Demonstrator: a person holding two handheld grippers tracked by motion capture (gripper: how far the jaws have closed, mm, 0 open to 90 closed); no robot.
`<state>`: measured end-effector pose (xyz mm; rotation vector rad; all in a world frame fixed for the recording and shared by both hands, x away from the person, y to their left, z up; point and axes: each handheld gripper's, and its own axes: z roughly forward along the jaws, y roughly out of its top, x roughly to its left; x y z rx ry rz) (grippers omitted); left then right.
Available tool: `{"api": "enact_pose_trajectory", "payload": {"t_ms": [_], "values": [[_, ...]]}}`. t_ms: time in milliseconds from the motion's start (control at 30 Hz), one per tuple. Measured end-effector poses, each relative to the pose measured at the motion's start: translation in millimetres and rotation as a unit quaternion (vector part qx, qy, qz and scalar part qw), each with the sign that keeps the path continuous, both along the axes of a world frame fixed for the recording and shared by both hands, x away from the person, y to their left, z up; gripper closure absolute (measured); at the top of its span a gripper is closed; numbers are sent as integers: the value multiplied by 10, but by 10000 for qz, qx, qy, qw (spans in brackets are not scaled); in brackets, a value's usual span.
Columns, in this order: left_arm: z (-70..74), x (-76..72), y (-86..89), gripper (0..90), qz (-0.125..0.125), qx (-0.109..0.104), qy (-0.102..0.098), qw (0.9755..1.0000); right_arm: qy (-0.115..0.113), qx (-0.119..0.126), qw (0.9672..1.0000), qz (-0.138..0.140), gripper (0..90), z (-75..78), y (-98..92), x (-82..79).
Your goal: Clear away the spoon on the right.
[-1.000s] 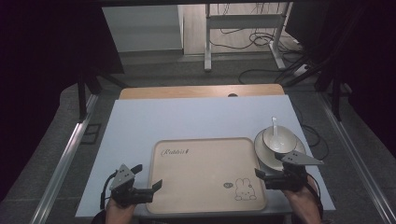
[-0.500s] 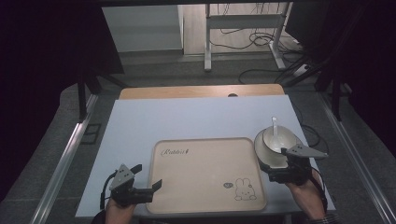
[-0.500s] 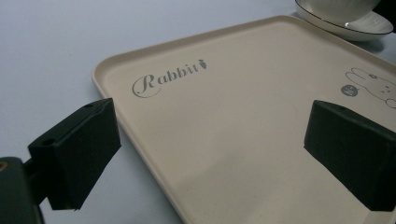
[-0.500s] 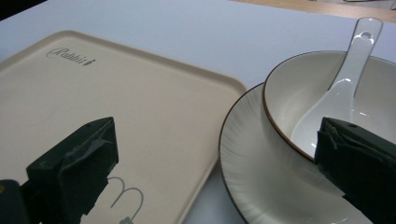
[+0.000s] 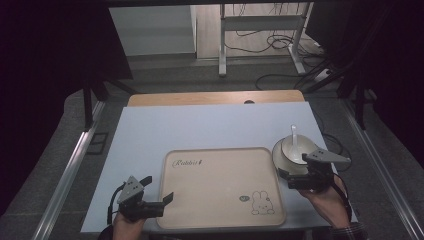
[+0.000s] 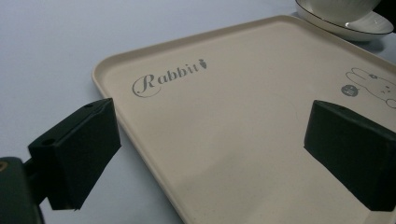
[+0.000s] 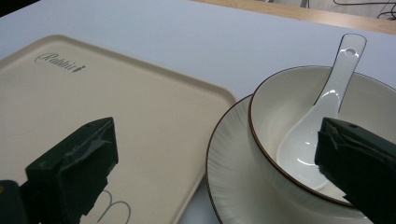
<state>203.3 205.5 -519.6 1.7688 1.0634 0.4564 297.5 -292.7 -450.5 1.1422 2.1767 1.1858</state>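
While bowl (image 7: 369,116) sits between spread fingers (image 7: 74,168), contact seems absent.

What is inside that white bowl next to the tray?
A white ceramic soup spoon lies in the bowl, its handle leaning on the far rim. The right gripper's jaw covers part of the bowl's near side, so that part stays unseen.

Dim, even light is falling on the pale table (image 5: 200,125), while the surroundings in the high view are sinking into near-black at both sides. The high view is looking soft and grainy. In the right gripper view, small highlights are glinting on the white spoon (image 7: 322,112) and the bowl (image 7: 373,107) is casting a soft shadow. The black jaws in both gripper views are looming close and slightly blurred.
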Motion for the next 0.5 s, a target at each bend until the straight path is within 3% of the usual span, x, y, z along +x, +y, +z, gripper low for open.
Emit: {"api": "enact_pose_trajectory", "payload": {"t_ms": [267, 500], "values": [[1, 0, 3, 34, 4, 8, -3, 10000, -4, -125, 9999, -5, 37, 42, -17, 87], [0, 0, 4, 34, 8, 9, -4, 10000, -24, -223, 9995, -229, 82, 110, -88, 217]]}}
